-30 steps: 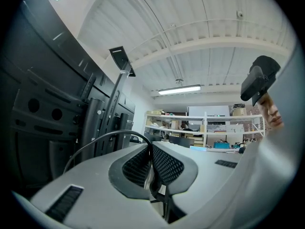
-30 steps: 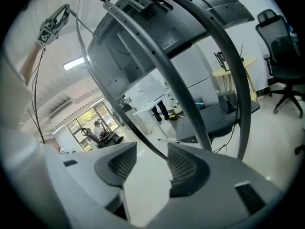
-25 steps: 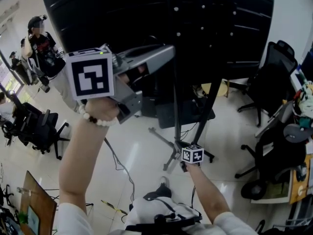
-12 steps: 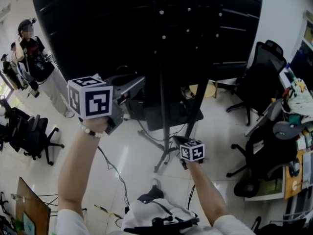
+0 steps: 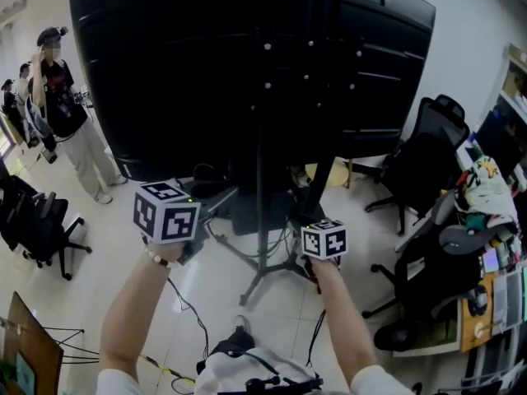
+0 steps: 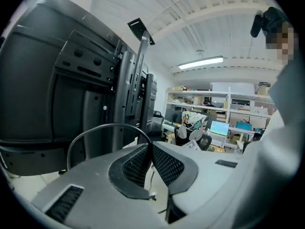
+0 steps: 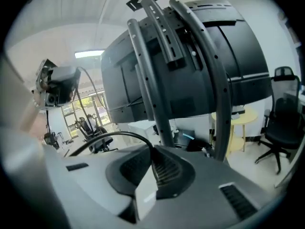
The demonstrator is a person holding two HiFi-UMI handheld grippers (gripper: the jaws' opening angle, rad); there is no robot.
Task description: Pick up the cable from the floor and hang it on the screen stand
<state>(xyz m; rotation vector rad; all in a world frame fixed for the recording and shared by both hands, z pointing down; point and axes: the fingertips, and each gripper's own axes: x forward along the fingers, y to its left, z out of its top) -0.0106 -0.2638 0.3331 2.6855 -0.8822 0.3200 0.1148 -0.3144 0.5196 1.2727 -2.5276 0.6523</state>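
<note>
A thin black cable [image 6: 95, 130] arcs out to the left of my left gripper [image 6: 152, 147], whose jaws are shut on it. My right gripper [image 7: 152, 152] is shut on the same cable [image 7: 112, 136], which loops away to its left. In the head view the two marker cubes, left [image 5: 167, 212] and right [image 5: 324, 239], hang side by side in front of the screen stand [image 5: 258, 179]. The stand carries a big black screen [image 5: 206, 64]. Its grey uprights [image 7: 145, 80] rise just beyond the right gripper's jaws. More cable trails on the floor [image 5: 188, 307].
Black office chairs stand at the right [image 5: 416, 159] and the left [image 5: 37, 220]. A person [image 5: 66, 105] stands at the far left. A cluttered desk [image 5: 486, 286] lines the right edge. A yellow round table [image 7: 240, 118] sits behind the stand, whose legs [image 5: 247, 286] spread over the floor.
The left gripper has come down from high in front of the screen. The right gripper has risen from near the floor. Both cubes now sit at about the same height.
</note>
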